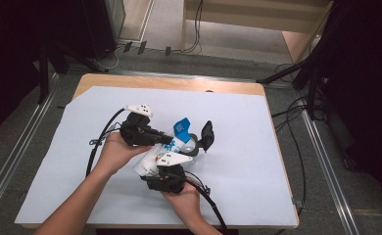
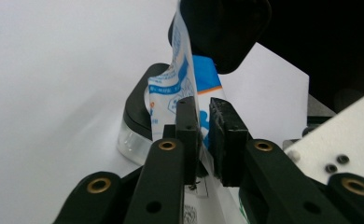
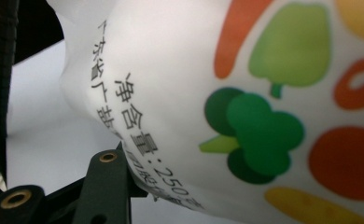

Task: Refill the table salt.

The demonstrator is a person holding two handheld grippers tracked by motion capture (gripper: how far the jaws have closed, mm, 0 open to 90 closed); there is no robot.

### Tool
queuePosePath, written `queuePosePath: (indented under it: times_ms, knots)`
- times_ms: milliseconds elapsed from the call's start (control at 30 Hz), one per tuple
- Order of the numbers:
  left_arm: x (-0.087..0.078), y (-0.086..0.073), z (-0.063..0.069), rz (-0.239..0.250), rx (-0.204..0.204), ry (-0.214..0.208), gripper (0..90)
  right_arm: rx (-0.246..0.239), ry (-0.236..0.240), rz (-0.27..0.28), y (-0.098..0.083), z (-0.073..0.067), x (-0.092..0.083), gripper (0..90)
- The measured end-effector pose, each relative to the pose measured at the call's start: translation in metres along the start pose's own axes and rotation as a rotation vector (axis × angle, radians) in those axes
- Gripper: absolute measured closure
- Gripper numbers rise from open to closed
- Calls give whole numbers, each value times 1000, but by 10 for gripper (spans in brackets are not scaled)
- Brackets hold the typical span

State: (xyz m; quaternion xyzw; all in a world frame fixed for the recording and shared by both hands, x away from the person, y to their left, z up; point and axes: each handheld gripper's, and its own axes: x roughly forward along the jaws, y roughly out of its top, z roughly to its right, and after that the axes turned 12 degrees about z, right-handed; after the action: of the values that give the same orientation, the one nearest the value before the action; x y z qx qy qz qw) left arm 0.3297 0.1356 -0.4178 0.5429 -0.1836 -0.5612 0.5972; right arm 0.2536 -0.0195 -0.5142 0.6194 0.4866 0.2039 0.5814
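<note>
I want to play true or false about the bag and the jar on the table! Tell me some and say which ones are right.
1. The left tool pinches the bag's top edge. True.
2. The bag has vegetable pictures on it. True.
3. The bag lies flat on the table, untouched. False: both tools hold it, the right tool around its lower part.
4. A clear container with a black rim stands by the bag. True.
5. The table cover is red. False: it is pale, whitish.

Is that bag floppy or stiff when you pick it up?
Probably floppy: the bag bends and creases where the left gripper pinches its edge. It looks plump against the right gripper, so it may sag. Its glossy skin could be slippery.
</note>
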Motion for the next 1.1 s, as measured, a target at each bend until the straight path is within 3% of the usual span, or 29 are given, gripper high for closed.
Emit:
queuePosePath:
  times_ms: [200, 600, 900, 1100]
  knots:
    - [-4, 0, 0, -15, 9, 1, 863, -1, -20, -5, 1, -3, 0, 511]
    - [1, 0, 2, -8, 13, 26, 898, -16, 14, -11, 2, -7, 3, 473]
    - [1, 0, 3, 1, 10, 10, 860, 37, 22, 16, 4, -5, 0, 520]
    - [-3, 1, 2, 3, -2, 0, 839, 49, -1, 26, 5, -3, -5, 530]
